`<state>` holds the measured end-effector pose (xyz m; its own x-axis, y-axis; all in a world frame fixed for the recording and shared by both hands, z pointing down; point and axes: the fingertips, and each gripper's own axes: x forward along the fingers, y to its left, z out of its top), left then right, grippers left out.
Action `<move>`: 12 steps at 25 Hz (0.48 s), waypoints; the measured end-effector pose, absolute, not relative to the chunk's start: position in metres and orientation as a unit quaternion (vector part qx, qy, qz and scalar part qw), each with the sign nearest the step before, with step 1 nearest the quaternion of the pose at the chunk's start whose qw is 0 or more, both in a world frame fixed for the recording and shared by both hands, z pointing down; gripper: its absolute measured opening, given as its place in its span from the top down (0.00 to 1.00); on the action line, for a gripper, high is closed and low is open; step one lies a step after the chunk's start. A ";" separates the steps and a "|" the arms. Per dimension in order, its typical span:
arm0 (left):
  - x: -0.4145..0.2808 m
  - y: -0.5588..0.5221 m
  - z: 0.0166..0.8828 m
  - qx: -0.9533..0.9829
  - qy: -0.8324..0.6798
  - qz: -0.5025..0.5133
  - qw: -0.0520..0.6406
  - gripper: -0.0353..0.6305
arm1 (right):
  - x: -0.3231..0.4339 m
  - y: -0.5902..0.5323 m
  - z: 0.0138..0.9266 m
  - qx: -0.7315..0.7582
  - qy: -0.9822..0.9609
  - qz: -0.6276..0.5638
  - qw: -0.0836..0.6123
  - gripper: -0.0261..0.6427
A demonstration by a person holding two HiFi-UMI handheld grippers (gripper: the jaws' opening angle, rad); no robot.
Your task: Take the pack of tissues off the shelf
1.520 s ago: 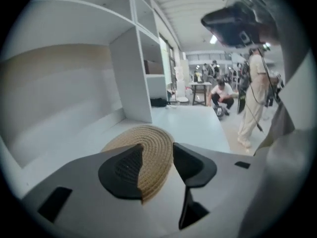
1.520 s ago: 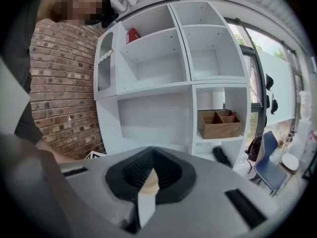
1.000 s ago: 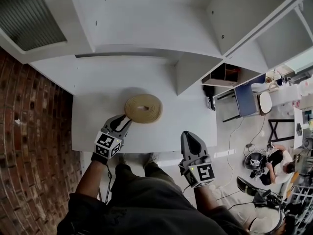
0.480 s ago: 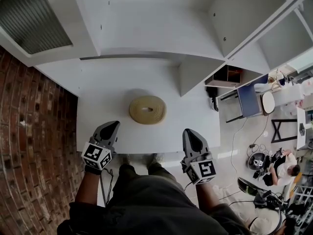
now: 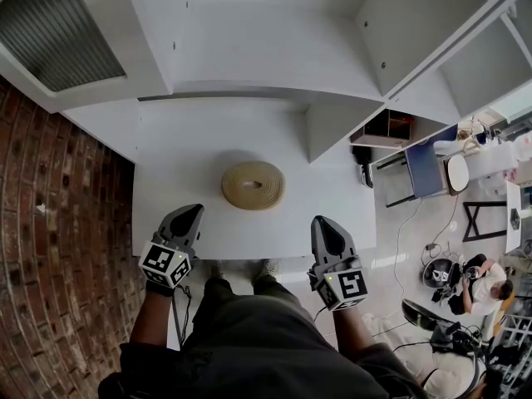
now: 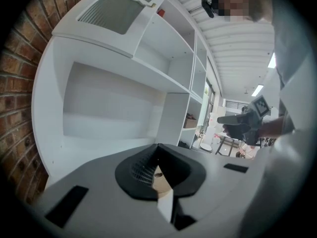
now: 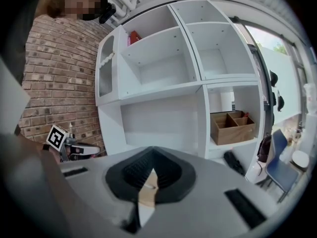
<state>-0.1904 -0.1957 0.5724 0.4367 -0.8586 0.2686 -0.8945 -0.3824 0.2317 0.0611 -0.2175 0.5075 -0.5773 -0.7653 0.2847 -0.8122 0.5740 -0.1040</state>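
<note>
No pack of tissues shows plainly; a small red and pink thing (image 7: 132, 37) stands on an upper shelf of the white shelf unit (image 7: 163, 90), too small to name. On the white top (image 5: 332, 198) below me lies a tan coiled ring (image 5: 253, 184). My left gripper (image 5: 189, 214) hovers at the top's front edge, left of the ring and apart from it, shut and holding nothing. My right gripper (image 5: 325, 224) hovers at the front edge on the ring's right, also shut and bare. Each gripper view shows its jaws closed together before the shelves.
A brick wall (image 5: 50, 223) runs along the left. A wooden divided box (image 7: 233, 125) sits in the low right compartment. On the floor at right are a blue chair (image 5: 424, 169), cables and a seated person (image 5: 486, 277).
My left gripper has drawn back from the tan ring to the front edge, and its open jaws have shut on nothing. The right gripper has stayed put.
</note>
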 end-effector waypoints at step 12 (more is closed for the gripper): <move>-0.186 -0.196 0.575 0.831 -0.525 0.055 0.177 0.94 | 0.065 -0.216 0.507 0.450 -0.880 0.108 0.106 0.96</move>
